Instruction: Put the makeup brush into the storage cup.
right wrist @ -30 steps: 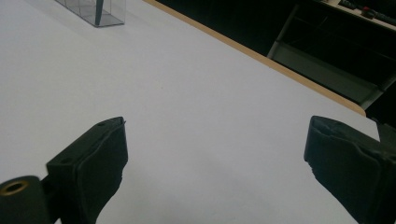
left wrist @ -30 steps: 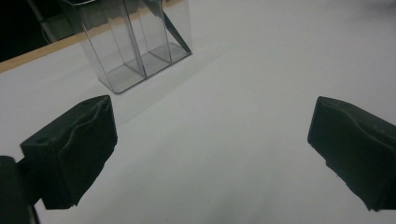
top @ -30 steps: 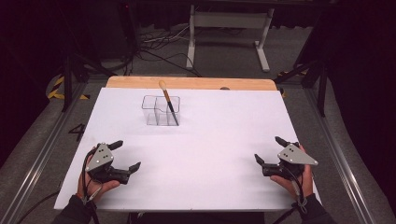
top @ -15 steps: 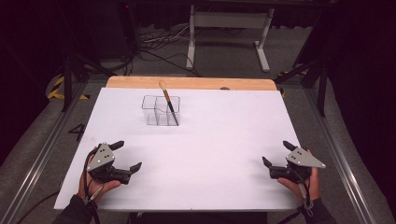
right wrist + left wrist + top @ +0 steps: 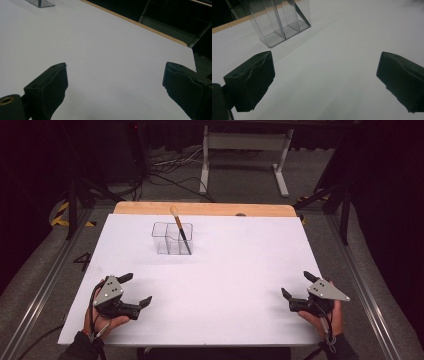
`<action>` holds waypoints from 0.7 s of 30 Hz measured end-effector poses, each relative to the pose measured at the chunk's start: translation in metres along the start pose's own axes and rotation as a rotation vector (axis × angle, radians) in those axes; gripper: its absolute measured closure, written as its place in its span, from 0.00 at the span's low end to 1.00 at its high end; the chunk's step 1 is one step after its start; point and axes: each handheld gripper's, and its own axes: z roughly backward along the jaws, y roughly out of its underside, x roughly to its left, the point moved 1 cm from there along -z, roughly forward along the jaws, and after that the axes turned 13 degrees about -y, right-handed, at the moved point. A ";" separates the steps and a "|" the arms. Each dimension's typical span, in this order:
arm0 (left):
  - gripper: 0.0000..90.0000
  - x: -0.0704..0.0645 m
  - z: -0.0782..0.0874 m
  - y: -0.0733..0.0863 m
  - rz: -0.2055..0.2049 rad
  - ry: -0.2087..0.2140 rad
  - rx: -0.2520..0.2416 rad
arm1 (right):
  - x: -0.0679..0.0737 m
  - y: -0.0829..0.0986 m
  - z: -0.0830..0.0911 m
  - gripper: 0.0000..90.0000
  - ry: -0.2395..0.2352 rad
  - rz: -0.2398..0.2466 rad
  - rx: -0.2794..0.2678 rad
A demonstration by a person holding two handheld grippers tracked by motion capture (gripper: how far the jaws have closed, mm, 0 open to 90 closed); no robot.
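Note:
A clear plastic organiser (image 5: 172, 239) with several compartments stands upright toward the back left of the white table top (image 5: 230, 270). A brush with a wooden handle and dark lower part (image 5: 180, 234) leans in its right compartment. My left gripper (image 5: 135, 289) rests open near the front left corner, held by a hand, nothing between its jaws. In the left gripper view the organiser (image 5: 279, 21) is ahead and to the left. My right gripper (image 5: 297, 286) sits open near the front right edge, jaws wide apart over bare table (image 5: 107, 50).
A wooden strip (image 5: 200, 208) runs along the table's far edge. Metal rails (image 5: 40, 280) flank the table on both sides. Behind the table are a white frame (image 5: 245, 150) and loose cables (image 5: 165, 165) on the floor.
My right gripper has drawn back toward the front right corner of the table. The left gripper, the organiser and the brush have stayed put.

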 end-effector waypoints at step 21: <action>0.03 0.001 0.000 0.000 -0.007 0.011 -0.008 | 0.005 0.001 -0.004 0.09 -0.019 -0.006 0.013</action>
